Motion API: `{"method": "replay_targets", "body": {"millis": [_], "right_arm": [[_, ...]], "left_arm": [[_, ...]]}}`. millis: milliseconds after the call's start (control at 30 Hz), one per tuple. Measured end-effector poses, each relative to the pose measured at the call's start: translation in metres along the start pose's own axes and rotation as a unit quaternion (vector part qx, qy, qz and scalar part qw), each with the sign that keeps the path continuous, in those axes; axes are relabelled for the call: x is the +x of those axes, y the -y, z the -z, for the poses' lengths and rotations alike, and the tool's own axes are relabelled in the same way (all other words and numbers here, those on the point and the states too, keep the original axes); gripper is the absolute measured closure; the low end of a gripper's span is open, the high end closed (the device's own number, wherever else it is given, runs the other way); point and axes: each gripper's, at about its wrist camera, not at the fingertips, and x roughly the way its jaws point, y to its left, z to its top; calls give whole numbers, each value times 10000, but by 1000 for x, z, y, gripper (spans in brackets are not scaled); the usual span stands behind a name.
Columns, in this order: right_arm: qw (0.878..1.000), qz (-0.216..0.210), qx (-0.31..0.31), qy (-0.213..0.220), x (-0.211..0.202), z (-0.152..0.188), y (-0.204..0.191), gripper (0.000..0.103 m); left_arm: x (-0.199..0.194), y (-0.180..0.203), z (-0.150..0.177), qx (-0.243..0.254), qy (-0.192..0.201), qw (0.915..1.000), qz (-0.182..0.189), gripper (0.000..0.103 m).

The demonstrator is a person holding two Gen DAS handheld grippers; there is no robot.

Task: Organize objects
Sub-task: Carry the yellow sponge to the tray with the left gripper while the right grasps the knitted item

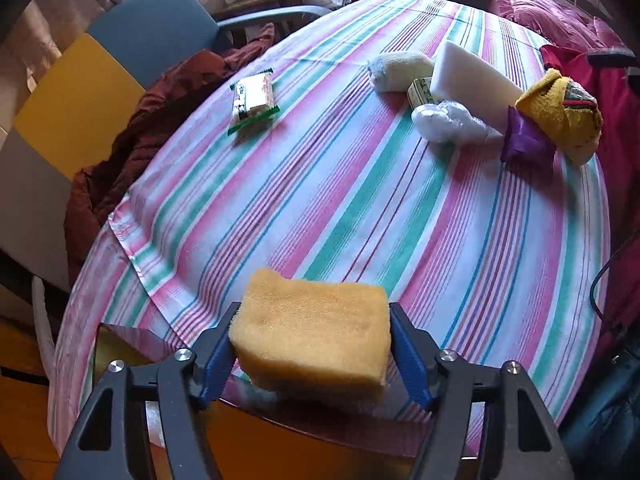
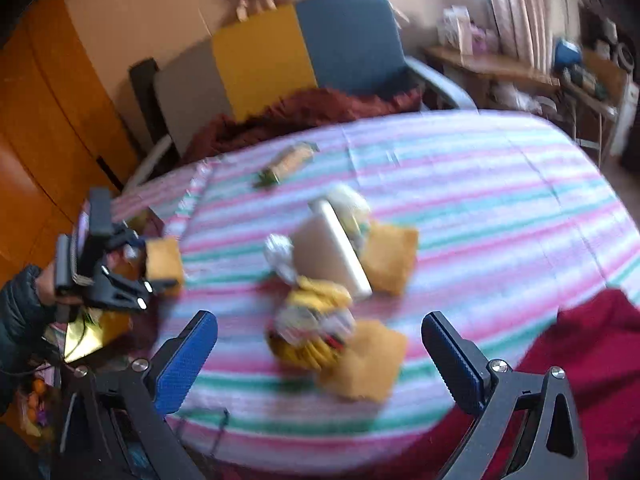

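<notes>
My left gripper [image 1: 314, 312] is shut on a yellow sponge [image 1: 316, 340], its blue pads pressed against both sides, just over the near edge of the striped table [image 1: 360, 200]. The right wrist view shows the same left gripper [image 2: 160, 276] and its sponge [image 2: 164, 262] at the table's left edge. My right gripper [image 2: 318, 320] stands open above a cluster of items, holding nothing. That blurred cluster has a yellow cloth [image 2: 312, 320], a white foam block [image 2: 332, 252] and two more yellow sponges [image 2: 392, 258] [image 2: 364, 360].
A snack packet [image 1: 254, 100] lies alone at the far left. A white cloth roll [image 1: 400, 70], small box [image 1: 422, 94], white bag [image 1: 448, 120] and purple packet [image 1: 526, 142] crowd the right. A maroon jacket [image 1: 132, 132] hangs on a chair [image 1: 152, 28].
</notes>
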Motion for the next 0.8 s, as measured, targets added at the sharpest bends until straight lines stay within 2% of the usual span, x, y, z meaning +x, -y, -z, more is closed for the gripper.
{"method": "replay_targets", "body": {"millis": [233, 367, 500, 567, 600, 633, 667, 733, 800], "right_arm": [[9984, 36, 59, -559, 37, 20, 9, 0], [9992, 31, -24, -389, 33, 15, 5, 0], [9966, 138, -727, -358, 40, 8, -19, 2], [9942, 235, -976, -383, 49, 5, -26, 10], [9927, 242, -1100, -431, 54, 4, -29, 21], [9913, 272, -1196, -487, 57, 3, -32, 38], [9887, 405, -1319, -581, 64, 3, -35, 47], [9881, 476, -1341, -593, 68, 1, -34, 57], [9895, 473, -1267, -507, 67, -3, -32, 61]], "left_arm": [[-32, -9, -1, -689, 505, 9962, 143, 34], [-58, -12, 1, -1103, 873, 9896, 313, 34], [-86, -9, 7, -1438, 1202, 9811, 476, 34], [-99, -6, 14, -1612, 1345, 9764, 514, 34], [-104, -5, 18, -1695, 1398, 9741, 529, 34], [-109, -5, 23, -1797, 1454, 9714, 540, 34], [-114, -5, 29, -1929, 1505, 9680, 557, 34], [-120, -5, 40, -2139, 1570, 9623, 595, 34], [-125, -5, 54, -2384, 1619, 9559, 558, 34]]}}
